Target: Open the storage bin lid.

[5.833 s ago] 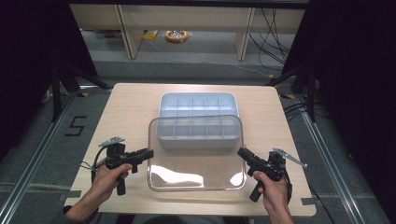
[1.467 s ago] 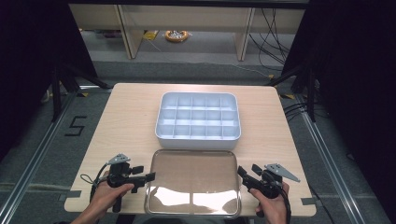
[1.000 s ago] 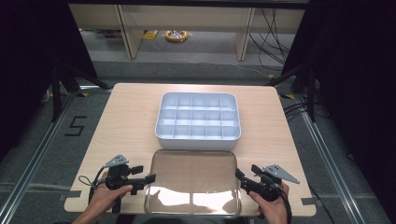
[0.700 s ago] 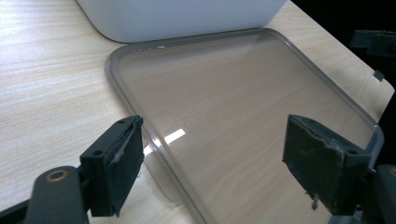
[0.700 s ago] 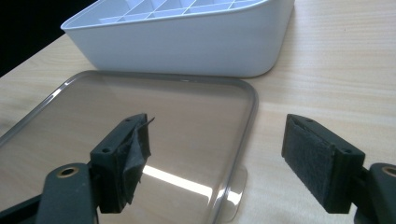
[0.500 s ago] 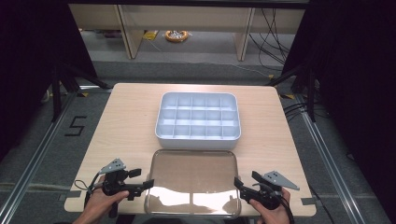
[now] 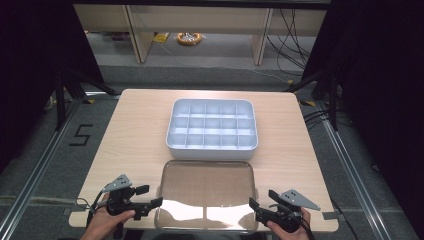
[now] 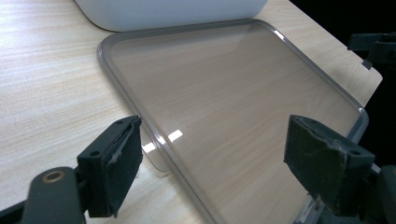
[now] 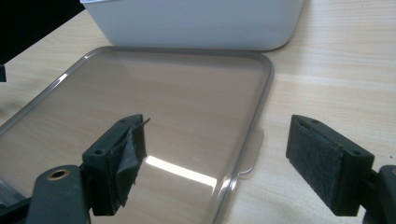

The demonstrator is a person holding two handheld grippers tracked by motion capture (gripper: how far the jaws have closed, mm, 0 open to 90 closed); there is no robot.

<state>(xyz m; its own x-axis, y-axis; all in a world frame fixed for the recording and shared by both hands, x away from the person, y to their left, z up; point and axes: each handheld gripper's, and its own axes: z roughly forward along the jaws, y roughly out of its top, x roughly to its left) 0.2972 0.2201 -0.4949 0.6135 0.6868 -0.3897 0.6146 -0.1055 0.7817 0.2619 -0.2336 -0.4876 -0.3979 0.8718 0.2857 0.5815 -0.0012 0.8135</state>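
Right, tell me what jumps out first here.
A white divided tray sits mid-table, every compartment empty. Just in front of it a clear lid lies flat on the wooden table, catching a bright glare. The left gripper and right gripper flank the lid's near corners, both open.

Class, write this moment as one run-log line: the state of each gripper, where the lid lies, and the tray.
left gripper: open, at lid's left edge | right gripper: open, at right edge | clear lid: flat on table | white tray: uncovered, behind lid
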